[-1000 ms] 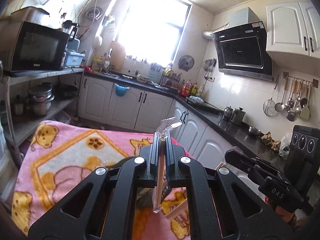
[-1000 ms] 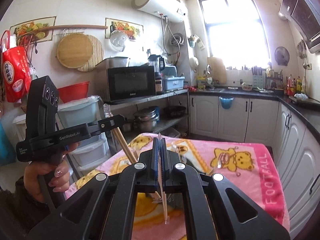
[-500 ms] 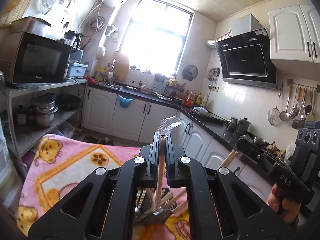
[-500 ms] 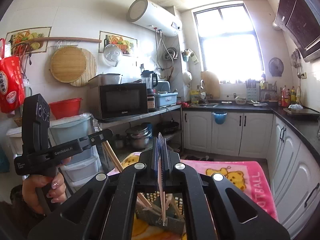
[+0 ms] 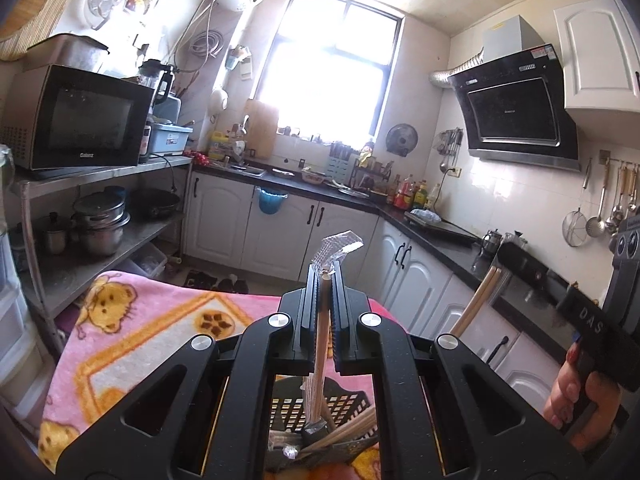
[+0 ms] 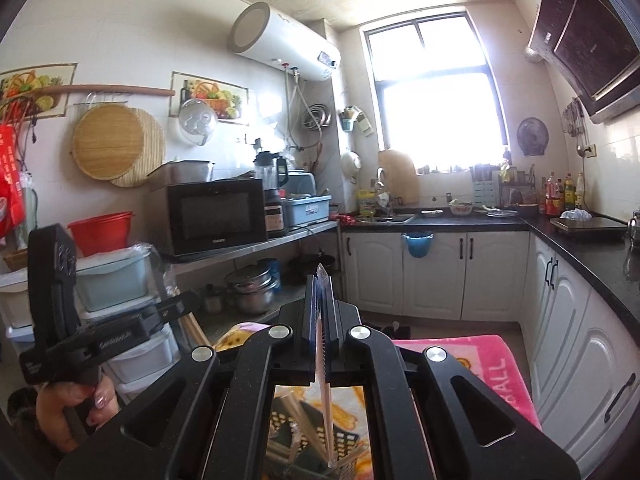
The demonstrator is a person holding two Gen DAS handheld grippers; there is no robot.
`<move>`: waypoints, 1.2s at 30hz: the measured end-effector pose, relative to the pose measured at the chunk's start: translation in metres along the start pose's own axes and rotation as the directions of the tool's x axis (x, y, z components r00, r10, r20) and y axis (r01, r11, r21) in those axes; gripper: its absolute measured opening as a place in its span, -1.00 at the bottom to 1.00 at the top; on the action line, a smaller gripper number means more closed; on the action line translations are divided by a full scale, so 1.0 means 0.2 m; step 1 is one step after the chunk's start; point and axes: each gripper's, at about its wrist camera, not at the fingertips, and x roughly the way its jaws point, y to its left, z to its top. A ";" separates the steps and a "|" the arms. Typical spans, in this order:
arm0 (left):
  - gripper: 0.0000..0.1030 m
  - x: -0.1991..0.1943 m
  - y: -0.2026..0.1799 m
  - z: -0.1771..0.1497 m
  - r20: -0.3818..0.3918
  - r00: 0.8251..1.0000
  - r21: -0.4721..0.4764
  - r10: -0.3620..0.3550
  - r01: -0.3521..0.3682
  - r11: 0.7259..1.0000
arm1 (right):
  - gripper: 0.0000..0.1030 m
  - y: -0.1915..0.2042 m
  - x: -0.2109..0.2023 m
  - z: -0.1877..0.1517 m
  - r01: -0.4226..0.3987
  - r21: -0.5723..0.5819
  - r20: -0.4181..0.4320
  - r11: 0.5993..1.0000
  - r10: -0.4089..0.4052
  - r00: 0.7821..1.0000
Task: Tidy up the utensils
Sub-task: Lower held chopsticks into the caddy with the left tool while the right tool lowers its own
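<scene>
A: What is held at present?

B: A pair of wooden chopsticks in a clear plastic sleeve [image 5: 322,344] is clamped upright in the left tool [image 5: 324,280], the jaws shut on it, with the torn top of the sleeve sticking out above the tips. A second wrapped pair [image 6: 325,364] is pinched the same way in the right tool [image 6: 322,292]. Both are carried above a black slotted basket [image 5: 352,400], which stands on the pink blanket covering the tabletop [image 5: 152,320] and in which other chopsticks already lie.

A: How are such sticks judged to handle?

B: They are judged light and stiff, so little force is needed and no bending is expected. The plastic sleeve is thin and probably slippery; a stick could slide down inside it, or the wrapper could be pulled off while the wood stays behind.

A: Where should hold be taken, then?

B: The grip is best placed across the wood itself, near the middle or the upper part, never on the loose film alone. In the left view the jaws are seen closed on the wood near its top end, which looks sound. In the right view it cannot be told whether the wood or only the film is pinched.

A: And the basket?

B: It is probably light plastic and may be pushed aside if struck by the lower ends.
</scene>
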 end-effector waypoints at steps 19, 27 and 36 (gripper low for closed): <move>-0.94 0.21 0.02 -0.15 -0.080 0.996 -0.013 0.031 -0.032 0.999 | -0.95 -0.02 0.22 -0.09 -0.002 0.019 -0.050 1.000 0.003 0.999; -0.94 0.29 0.02 -0.22 -0.127 0.991 -0.008 0.031 -0.033 0.999 | -0.95 -0.01 0.30 -0.18 0.011 0.006 -0.104 1.000 -0.010 0.995; -0.94 0.36 0.03 -0.32 -0.188 0.982 -0.001 0.024 -0.025 1.000 | -0.95 0.00 0.39 -0.31 0.024 0.008 -0.194 1.000 -0.022 0.981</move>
